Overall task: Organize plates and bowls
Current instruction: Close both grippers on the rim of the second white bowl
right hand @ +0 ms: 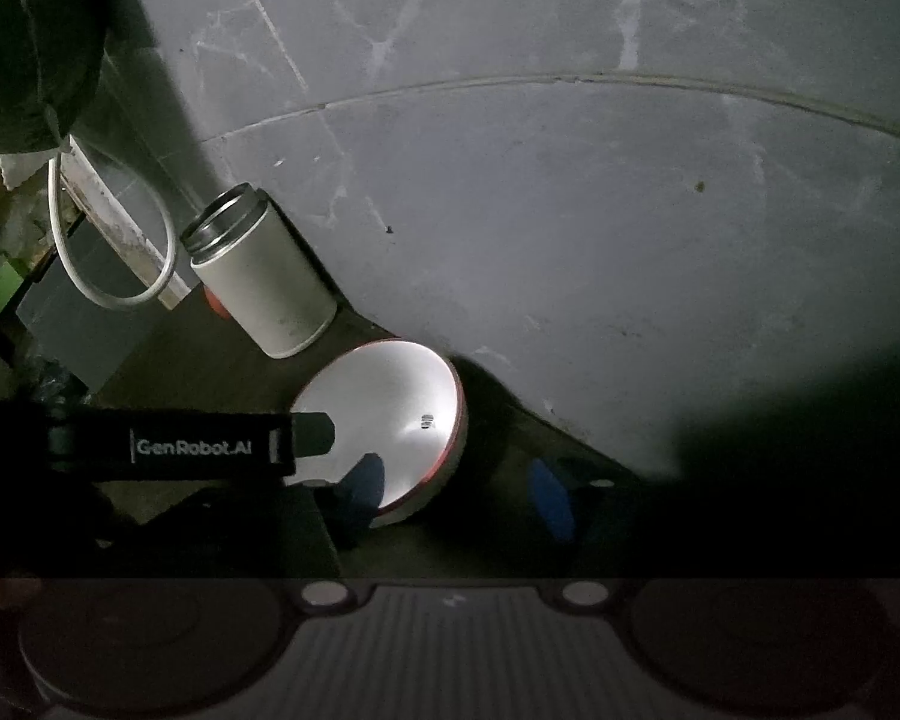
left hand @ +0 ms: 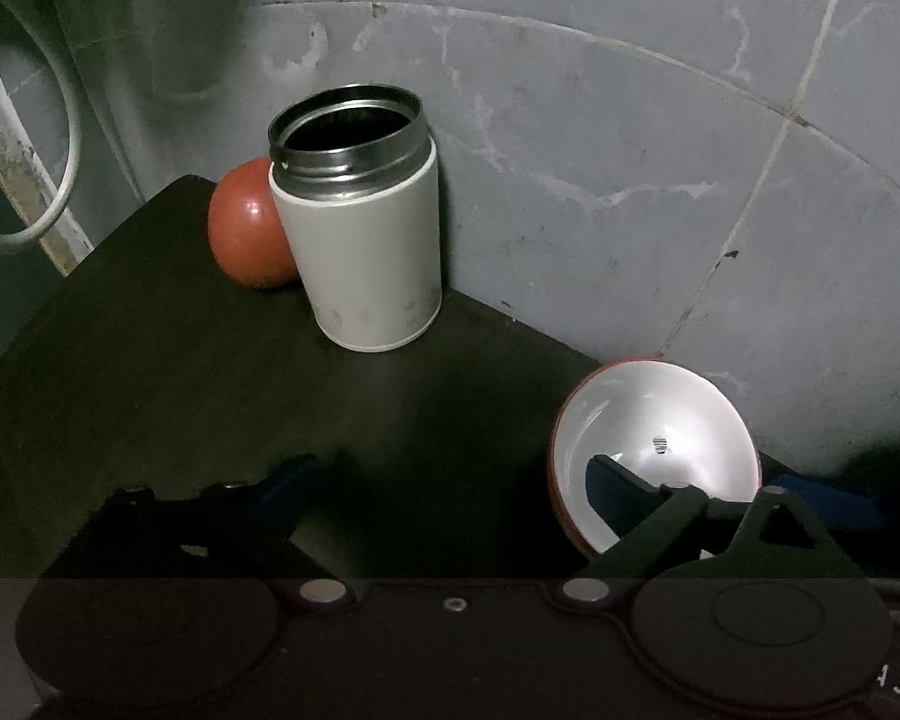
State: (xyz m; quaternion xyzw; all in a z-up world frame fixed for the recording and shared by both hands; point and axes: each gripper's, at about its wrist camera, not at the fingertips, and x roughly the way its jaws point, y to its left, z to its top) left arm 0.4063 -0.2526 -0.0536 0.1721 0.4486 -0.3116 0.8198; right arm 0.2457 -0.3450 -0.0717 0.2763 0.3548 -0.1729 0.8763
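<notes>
A bowl point(left hand: 660, 420), red outside and white inside, sits tipped toward me at the table's back right, close to the wall. My left gripper point(left hand: 450, 474) is open wide, and its right finger point(left hand: 606, 480) shows in front of the bowl's inside. From the right wrist the same bowl point(right hand: 390, 414) lies just ahead. My right gripper point(right hand: 456, 489) is open, one blue pad point(right hand: 366, 480) over the bowl's inside and the other pad point(right hand: 549, 498) outside its rim. The left gripper point(right hand: 192, 444) reaches in from the left, its tip at the bowl's left rim.
A white canister point(left hand: 360, 228) with an open metal mouth stands on the dark table point(left hand: 150, 360). A red rounded object point(left hand: 240, 228) is half hidden behind it. A grey tiled wall point(left hand: 630, 150) closes the back. A white cable loop point(right hand: 114, 240) hangs at the left.
</notes>
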